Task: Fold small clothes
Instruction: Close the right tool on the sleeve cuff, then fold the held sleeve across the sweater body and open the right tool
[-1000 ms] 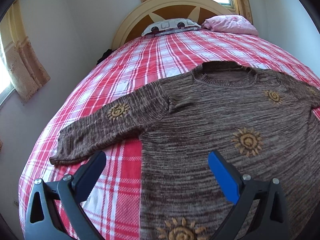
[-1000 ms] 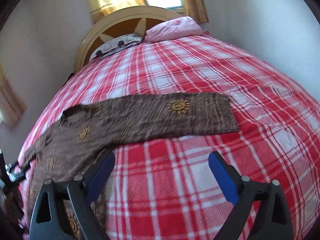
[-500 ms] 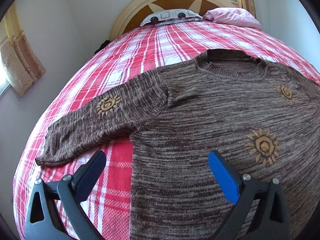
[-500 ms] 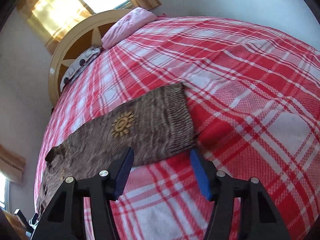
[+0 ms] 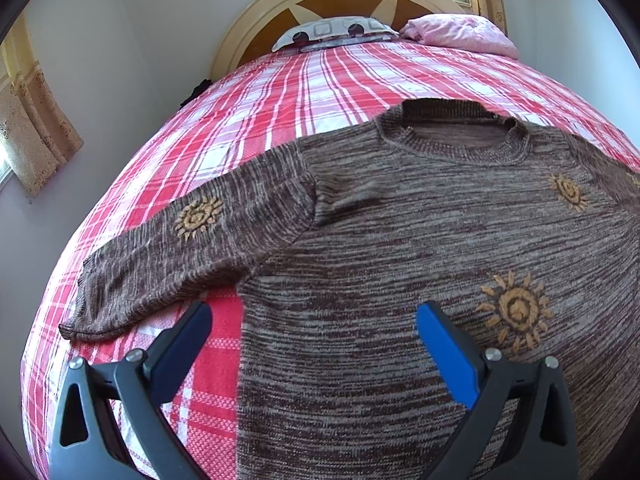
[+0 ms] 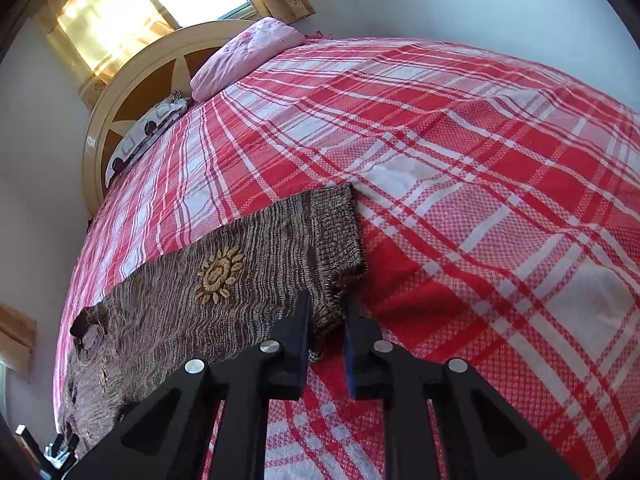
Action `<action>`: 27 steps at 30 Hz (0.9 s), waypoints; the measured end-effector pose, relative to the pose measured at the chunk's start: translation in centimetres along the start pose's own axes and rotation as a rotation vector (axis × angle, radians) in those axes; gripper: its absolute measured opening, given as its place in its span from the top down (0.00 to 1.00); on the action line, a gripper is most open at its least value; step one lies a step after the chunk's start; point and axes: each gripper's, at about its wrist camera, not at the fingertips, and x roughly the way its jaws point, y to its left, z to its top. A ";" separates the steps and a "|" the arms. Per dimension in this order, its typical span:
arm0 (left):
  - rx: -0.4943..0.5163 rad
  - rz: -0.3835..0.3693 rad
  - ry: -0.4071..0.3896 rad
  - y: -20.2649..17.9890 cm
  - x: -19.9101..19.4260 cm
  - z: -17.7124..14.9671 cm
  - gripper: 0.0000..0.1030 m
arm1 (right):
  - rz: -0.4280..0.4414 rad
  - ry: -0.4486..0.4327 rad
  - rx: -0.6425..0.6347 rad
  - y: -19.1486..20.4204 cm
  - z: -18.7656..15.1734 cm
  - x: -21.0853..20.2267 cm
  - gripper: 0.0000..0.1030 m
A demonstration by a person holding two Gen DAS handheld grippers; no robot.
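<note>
Brown marled knit sweater (image 5: 400,240) lay flat on the plaid bedspread (image 6: 480,160), judged soft, limp and light. Right gripper (image 6: 326,320) pinched its right sleeve cuff (image 6: 336,232); left gripper (image 5: 314,324), jaws spread wide, hovered over the near left side seam, empty.

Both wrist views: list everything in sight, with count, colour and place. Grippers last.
sweater: one, brown with orange suns, spread flat on the bed
bedspread: one, red and white plaid, covers the bed
headboard: one, cream and brown, far end
patterned pillow: one, white with dark spots, by the headboard
pink pillow: one, beside it
curtains: yellow, at the windows
left gripper: open, above the sweater's left side
right gripper: shut on the sweater's right cuff
</note>
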 end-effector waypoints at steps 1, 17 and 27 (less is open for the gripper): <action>-0.001 -0.002 0.001 0.0 0.0 0.1 0.00 | -0.002 -0.004 -0.014 0.3 0.0 -0.1 0.89; -0.056 -0.135 0.021 -0.1 -1.5 0.8 0.00 | 0.093 -0.091 -0.457 16.2 -2.1 -2.3 0.92; -0.053 -0.188 0.035 -0.7 -2.0 0.7 0.00 | 0.251 0.007 -0.759 27.7 -10.8 -0.6 0.92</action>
